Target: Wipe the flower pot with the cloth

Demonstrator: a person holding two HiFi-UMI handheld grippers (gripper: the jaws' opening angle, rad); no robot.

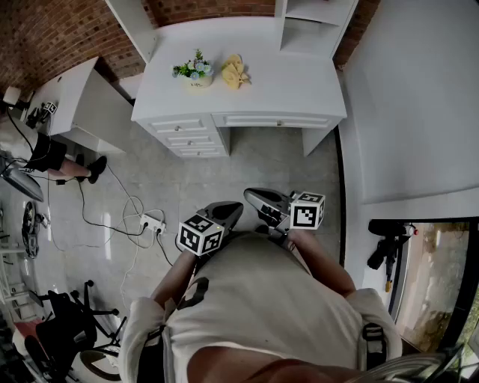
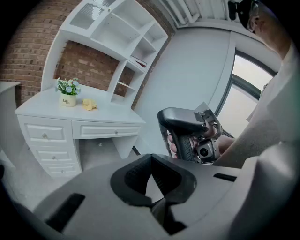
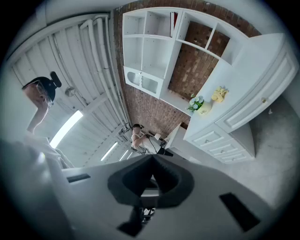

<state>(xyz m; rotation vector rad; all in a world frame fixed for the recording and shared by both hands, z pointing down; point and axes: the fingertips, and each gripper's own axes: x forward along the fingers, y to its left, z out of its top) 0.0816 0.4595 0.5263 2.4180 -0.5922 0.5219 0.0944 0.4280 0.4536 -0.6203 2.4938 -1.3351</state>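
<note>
A small pale flower pot (image 1: 196, 77) with blue and white flowers stands on the white desk (image 1: 299, 90) far ahead, and a crumpled yellow cloth (image 1: 234, 72) lies just to its right. Both grippers are held close to the person's body, well short of the desk and over the floor. My left gripper (image 1: 235, 209) is shut with nothing in it; from its own view (image 2: 150, 158) the pot (image 2: 68, 94) and cloth (image 2: 89, 104) are far off at the left. My right gripper (image 1: 251, 195) is shut and empty too (image 3: 151, 157), its view rolled sideways, showing pot (image 3: 200, 107) and cloth (image 3: 218, 94).
The desk has drawers (image 1: 187, 135) at its left and a shelf unit (image 1: 314, 22) at the back. A power strip with cables (image 1: 152, 222) lies on the floor at the left. A second white desk (image 1: 71, 97) and a person (image 1: 45, 153) are far left; a chair (image 1: 63, 329) stands lower left.
</note>
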